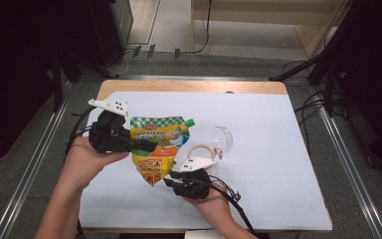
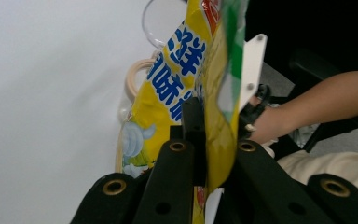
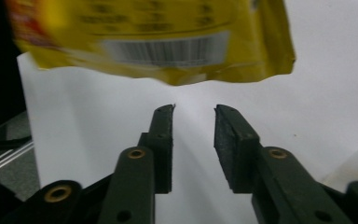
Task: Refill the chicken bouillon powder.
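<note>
Clearly the left gripper [image 1: 146,147] fingers clamp the sauce pouch [image 1: 160,144]; right gripper [image 3: 193,114] fingers apart below it.

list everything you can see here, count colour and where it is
sauce pouch: 1, yellow and green with a green spout, lifted over the sheet's left half, clamped by the left gripper
clear cup: 1, transparent, on its side right of the pouch
wooden ring: 1, pale tan, beside the cup
sheet: 1, white, covering the table
table: 1, wood, bare at the far edge
left gripper: 1, black, shut on the pouch's left side
right gripper: 1, black, jaws apart just below the pouch's bottom edge, nothing between them
</note>
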The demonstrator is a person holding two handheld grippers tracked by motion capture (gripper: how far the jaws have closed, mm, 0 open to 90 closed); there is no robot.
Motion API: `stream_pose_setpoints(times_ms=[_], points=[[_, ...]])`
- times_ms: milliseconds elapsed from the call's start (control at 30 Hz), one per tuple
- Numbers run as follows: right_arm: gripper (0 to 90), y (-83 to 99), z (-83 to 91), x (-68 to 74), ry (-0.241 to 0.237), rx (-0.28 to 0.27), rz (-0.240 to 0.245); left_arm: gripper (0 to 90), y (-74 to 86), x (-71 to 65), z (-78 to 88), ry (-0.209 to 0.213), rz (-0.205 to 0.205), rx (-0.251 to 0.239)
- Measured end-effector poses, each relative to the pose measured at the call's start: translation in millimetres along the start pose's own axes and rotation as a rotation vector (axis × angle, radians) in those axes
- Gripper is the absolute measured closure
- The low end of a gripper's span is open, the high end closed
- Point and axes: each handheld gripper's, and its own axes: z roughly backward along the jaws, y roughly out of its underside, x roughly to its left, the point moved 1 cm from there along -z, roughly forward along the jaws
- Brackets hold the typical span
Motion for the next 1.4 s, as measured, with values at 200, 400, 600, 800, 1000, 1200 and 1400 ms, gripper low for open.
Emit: stream_pose_setpoints(times_ms=[200,400,600,800,1000,1200,1400], points=[[78.6,0.6,0.9,-0.1,0.032,-0.048,0.003,90.0,0.0,-10.7,2.5,0.041,0.001,0.005],[72.2,-2.1,3.0,6.5,0.039,-0.085,0.078,90.0,1.4,-9.6,2.9,0.045,0.035,-0.003],[66.1,-0.9,3.0,12.7,0.006,-0.068,0.097,90.0,1.3,-9.6,1.9,0.055,0.060,-0.003],[68.2,-1.3,6.3,3.9,0.034,-0.101,0.064,90.0,-1.2,-17.3,0.7,0.069,0.053,0.020],[62.4,-2.1,8.9,0.5,0.059,-0.126,0.114,90.0,-3.6,-20.8,-0.8,0.093,0.052,0.021],[63.8,-0.1,5.7,17.0,0.062,-0.118,0.243,90.0,-3.4,-16.8,-6.1,0.088,0.078,0.022],[69.4,-0.3,4.4,31.0,0.012,-0.091,0.254,90.0,-5.2,-15.0,-11.0,0.054,0.121,-0.007]])
